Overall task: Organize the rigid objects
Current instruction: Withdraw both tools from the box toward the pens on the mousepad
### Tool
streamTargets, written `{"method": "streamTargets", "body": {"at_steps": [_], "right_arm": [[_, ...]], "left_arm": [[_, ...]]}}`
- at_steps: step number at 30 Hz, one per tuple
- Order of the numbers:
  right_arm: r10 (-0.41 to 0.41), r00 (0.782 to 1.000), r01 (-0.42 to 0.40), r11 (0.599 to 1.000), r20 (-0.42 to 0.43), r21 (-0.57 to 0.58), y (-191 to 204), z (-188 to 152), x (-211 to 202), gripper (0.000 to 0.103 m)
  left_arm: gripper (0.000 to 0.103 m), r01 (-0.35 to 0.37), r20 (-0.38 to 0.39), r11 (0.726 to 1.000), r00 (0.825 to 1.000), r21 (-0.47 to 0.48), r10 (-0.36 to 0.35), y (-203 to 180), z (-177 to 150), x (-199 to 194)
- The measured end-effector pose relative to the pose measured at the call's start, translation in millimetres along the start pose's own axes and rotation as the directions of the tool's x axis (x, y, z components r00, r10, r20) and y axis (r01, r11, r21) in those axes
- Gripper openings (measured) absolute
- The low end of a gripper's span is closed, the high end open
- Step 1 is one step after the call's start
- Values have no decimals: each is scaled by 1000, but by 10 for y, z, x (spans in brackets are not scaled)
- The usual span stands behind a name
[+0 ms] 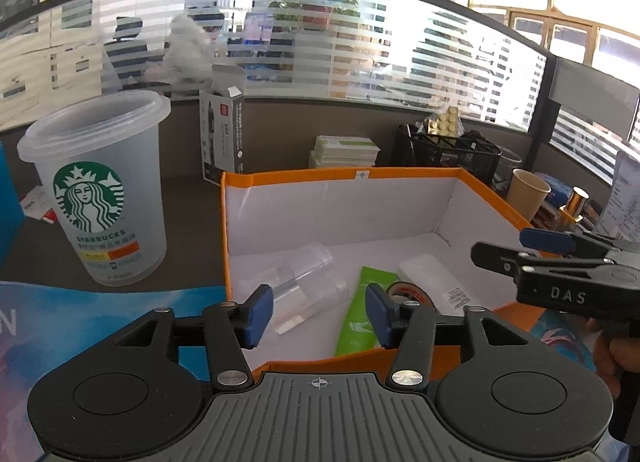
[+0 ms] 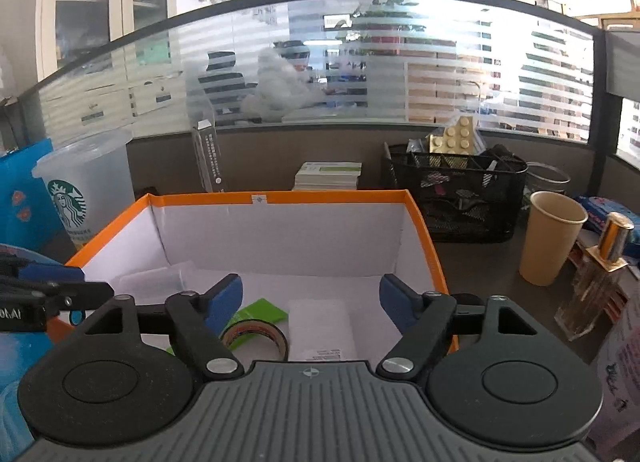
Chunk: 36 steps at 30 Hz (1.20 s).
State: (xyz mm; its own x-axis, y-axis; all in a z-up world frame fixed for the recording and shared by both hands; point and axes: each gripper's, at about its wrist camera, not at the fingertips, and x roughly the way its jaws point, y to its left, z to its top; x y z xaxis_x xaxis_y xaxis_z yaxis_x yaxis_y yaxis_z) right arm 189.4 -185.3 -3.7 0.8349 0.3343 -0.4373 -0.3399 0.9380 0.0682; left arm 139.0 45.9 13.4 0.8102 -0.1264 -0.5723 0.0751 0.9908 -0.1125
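An orange-rimmed cardboard box (image 1: 340, 175) with white inside stands on the desk; it also shows in the right wrist view (image 2: 280, 195). In it lie a clear plastic case (image 1: 304, 286), a green packet (image 1: 360, 310), a tape roll (image 2: 256, 336) and a white flat box (image 2: 320, 326). My left gripper (image 1: 318, 312) is open and empty over the box's near edge. My right gripper (image 2: 310, 298) is open and empty over the box's near right part. A frosted Starbucks cup (image 1: 96, 190) stands left of the box.
A black pen box (image 1: 222, 138) stands behind the orange box. A black mesh organiser (image 2: 456, 198), a paper cup (image 2: 548, 238) and a perfume bottle (image 2: 596, 282) stand to the right. A stack of booklets (image 2: 328, 176) lies at the back. A blue printed sheet (image 1: 80, 310) covers the near left.
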Motion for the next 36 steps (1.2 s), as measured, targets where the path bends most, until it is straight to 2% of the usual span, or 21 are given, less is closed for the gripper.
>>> {"method": "streamTargets", "body": {"at_steps": [5,7,10,12,14,16,21,24,31,36], "right_arm": [[-31,999,32,999,35,-15,-20,-116,-203,79],[-58,997,58,998,49,-13,-79,-185,-301,79],[-11,998,11,1000,59,-3,-140,-254,-468,76],[-52,995,55,998,81,-31,-102,-301,-608,81],[-101,991,109,990,93,-87,-50,-364,-695,83],[-122,990,130,985,75,-117,-22,-448,-710,85],[-97,995,94,991,-19,-98,-7,-661,-603,84],[-77,995,67,987,-63,-149,124,-791,-564,84],[-206,978,189,919,-13,-347,425,-911,-381,84],[-228,973,198,891,-24,-409,462,-1014,-253,84]], "left_arm": [[69,31,16,999,999,-9,-31,41,-74,-108],[69,57,28,998,998,-6,-57,59,-121,-176],[73,60,59,998,996,1,-60,56,-170,-305],[89,46,77,999,996,20,-47,35,-200,-386],[89,31,89,999,995,29,-34,38,-243,-455],[89,41,80,999,996,22,-43,51,-285,-486],[89,46,48,999,998,17,-47,65,-425,-509],[89,41,25,999,999,16,-41,92,-495,-500],[89,39,-24,999,999,-7,-40,165,-624,-429],[89,31,-43,999,999,-6,-32,192,-693,-404]]}}
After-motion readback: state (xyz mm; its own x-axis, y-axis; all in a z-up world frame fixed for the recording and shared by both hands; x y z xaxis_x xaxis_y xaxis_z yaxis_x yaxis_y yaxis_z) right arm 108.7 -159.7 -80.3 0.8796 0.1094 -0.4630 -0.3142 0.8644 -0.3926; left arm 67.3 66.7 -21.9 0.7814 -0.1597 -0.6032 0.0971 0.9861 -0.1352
